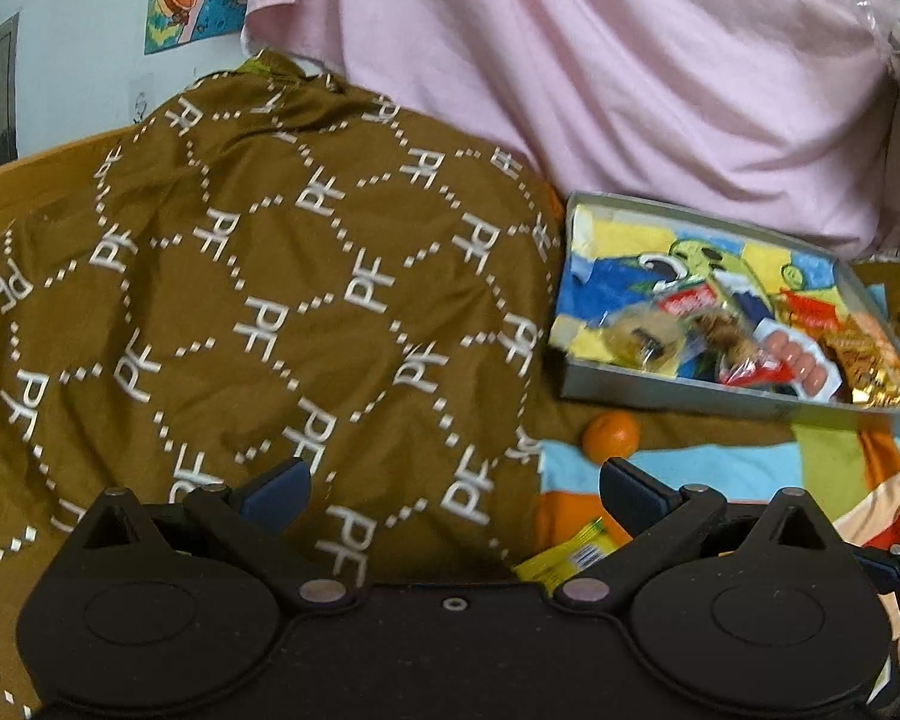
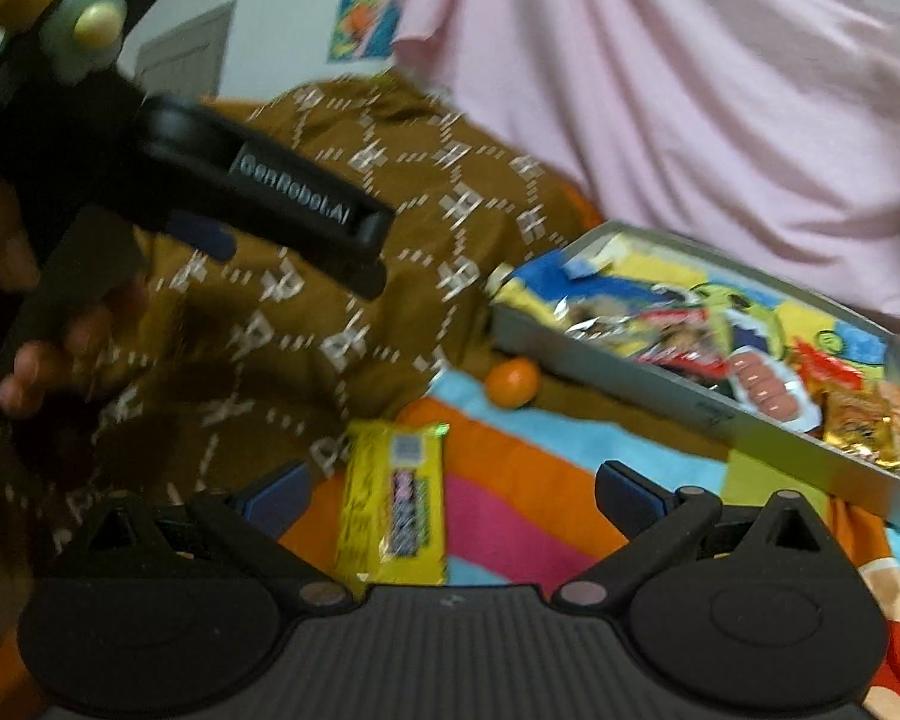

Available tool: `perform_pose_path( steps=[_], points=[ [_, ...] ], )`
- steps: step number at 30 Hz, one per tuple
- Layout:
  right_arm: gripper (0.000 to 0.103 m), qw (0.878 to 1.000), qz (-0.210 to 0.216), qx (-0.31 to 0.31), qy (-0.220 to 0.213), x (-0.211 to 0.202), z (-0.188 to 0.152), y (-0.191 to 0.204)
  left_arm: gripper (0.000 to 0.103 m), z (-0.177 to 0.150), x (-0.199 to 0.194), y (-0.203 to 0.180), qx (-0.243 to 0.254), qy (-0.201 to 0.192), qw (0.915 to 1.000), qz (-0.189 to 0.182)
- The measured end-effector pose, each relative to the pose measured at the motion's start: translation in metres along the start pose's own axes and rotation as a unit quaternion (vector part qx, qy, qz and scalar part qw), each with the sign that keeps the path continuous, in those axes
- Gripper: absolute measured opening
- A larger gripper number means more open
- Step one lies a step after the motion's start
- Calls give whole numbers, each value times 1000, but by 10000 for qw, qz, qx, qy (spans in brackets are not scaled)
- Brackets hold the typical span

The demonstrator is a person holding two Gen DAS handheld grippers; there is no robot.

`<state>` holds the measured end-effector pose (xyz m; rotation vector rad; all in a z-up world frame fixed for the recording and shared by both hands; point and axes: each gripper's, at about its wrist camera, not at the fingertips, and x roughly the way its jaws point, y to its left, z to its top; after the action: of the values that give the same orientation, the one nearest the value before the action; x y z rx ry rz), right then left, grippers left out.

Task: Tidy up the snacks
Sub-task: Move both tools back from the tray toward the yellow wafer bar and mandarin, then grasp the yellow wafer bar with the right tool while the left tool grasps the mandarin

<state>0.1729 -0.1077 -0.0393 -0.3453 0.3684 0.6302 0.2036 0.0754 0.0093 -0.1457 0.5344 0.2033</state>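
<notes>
- The flat yellow plastic snack packet (image 2: 393, 495) lay on the striped, many-coloured cloth (image 2: 510, 480) directly ahead of the right gripper (image 2: 450, 489), between its blue-padded fingers (image 2: 276, 495) but still lying free on the cloth; its long axis ran away from the gripper, roughly in line with the fingers.
- The right gripper's jaws stood wide apart and held nothing; the left gripper (image 1: 453, 489) was likewise spread wide and empty, with only a corner of the same yellow packet (image 1: 561, 558) peeping out just beside its right finger.
- To my eye the right gripper was the nearer and better placed of the two; the left gripper pointed mostly at the brown quilt with white dotted diamonds (image 1: 258, 300).
- The shallow grey tray lined with cartoon-print paper (image 2: 678, 405) sat ahead and to the right of the packet, already holding several wrapped snacks; a small round orange fruit (image 2: 512, 382) rested near the tray's closest corner, apart from the packet.
- Writing: the quilt repeated the letters "PF"; the black body of the left tool, seen from the right wrist view, read "GenRobot.AI"; the packet bore a barcode panel and a dark label, too blurred to read; the snack wrappers in the tray were illegible too.
</notes>
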Motion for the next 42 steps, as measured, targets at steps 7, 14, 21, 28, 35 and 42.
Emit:
perform_pose_path(
  steps=[7, 14, 21, 28, 35, 42],
  points=[
    [103, 9995, 66, -160, 248, 16, -11, 13, 102, -13, 6, 10, 194, 32, 9998, -66],
    [103, 9984, 90, -296, 474, 39, -15, 19, 102, -16, 11, 9, 297, 9, 9995, -87],
    [93, 9986, 61, -123, 505, 47, -17, 14, 102, -19, 12, 4, 353, -7, 9993, -133],
    [68, 9979, 151, 33, 629, 51, -19, 8, 102, -21, 14, 2, 300, 45, 9994, -160],
    [54, 9969, 35, -74, 784, 48, -18, 4, 102, -20, 20, -3, 240, 90, 9996, -132],
    [54, 9938, -340, 191, 1044, 34, -21, -24, 102, -21, 27, -15, 308, 185, 9993, -93]
  ],
)
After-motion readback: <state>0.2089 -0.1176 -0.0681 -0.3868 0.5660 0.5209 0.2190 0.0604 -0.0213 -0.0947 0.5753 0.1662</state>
